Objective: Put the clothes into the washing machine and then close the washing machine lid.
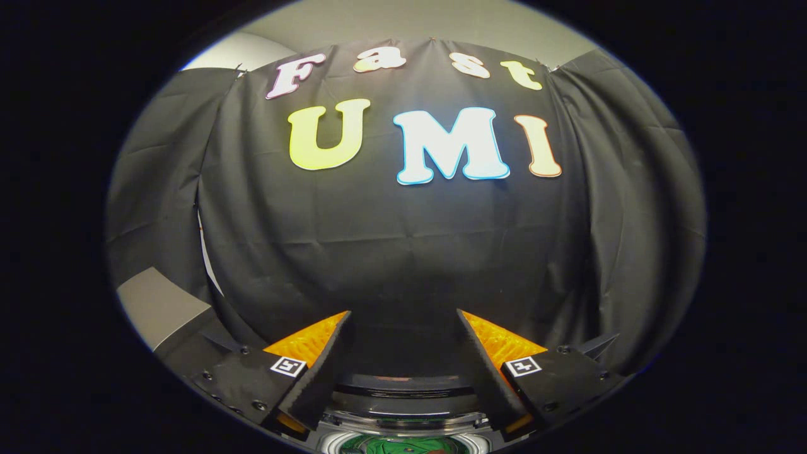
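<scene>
Your tongs (403,318) stand apart and empty, aimed at the booth wall. Below and between their fingers sits the washing machine (403,403), green clothes (403,446) seemingly already inside. Reaching for the lid from this high angle, you may misjudge it and slip.

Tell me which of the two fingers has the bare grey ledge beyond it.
The left finger. The grey ledge sits beyond it; beyond the right finger hangs black cloth. The gripper is open above the washer's rim.
</scene>
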Tool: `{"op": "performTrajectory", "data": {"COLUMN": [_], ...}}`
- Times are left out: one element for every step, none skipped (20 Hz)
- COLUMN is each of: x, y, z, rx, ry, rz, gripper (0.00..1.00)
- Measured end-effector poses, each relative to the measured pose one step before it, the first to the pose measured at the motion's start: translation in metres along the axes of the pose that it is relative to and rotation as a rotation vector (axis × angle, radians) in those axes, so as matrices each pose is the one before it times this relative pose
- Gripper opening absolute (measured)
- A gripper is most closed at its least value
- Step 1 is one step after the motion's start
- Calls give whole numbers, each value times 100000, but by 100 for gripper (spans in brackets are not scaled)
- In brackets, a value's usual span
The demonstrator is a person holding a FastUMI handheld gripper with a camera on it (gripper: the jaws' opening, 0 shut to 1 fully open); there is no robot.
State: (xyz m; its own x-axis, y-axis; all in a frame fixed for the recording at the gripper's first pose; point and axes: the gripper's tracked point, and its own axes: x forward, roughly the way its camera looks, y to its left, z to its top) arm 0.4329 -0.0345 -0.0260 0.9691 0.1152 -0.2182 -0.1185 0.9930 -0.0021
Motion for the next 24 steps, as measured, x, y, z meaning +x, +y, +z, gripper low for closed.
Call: {"op": "performTrajectory", "data": {"x": [-15, -442, -332, -274, -398, -453, -989, -1115, -1244, -838, -196, -360, -46, -328, -204, -390, -344, -416, -352, -412, -299, -384, -385, -410], "y": [-4, 54, -38, 0, 49, 62, 120, 37, -33, 81, 64, -34, -83, 23, -10, -7, -31, 20, -20, 9, -35, -46, -8, -2], "z": [39, -39, -83, 87, -18, -24, -514, -614, -738, -327, -126, -6, -38, -66, -201, -131, -151, -278, -258, -290, -264, -191, -236, -268], "rx": [257, 65, -46, -86, -125, -73, 10, 9, -185, -56, 104, 35, -134, 26, 91, 15, -38, 8, 55, -38, -56, -23, 6, 44], "ry": [-811, -679, -666, -681, -500, -416, -413, -126, -180, 112, 75, 1, 57, -222, -83, -167, -62, -60, 27, -23, 136, 187, 232, 391], "rz": [26, -201, -449, -374, -179, -35, -117, -308, -306, -253, -233, -385, -376, -393, -346, -313, -211, -146, -128, -112, -147, -162, -172, -253], "gripper": [99, 99, 99, 99, 98, 98, 99, 99, 99, 98, 98, 98, 98, 98, 98, 98, 99, 99, 99, 99, 98, 98, 98, 98]}}
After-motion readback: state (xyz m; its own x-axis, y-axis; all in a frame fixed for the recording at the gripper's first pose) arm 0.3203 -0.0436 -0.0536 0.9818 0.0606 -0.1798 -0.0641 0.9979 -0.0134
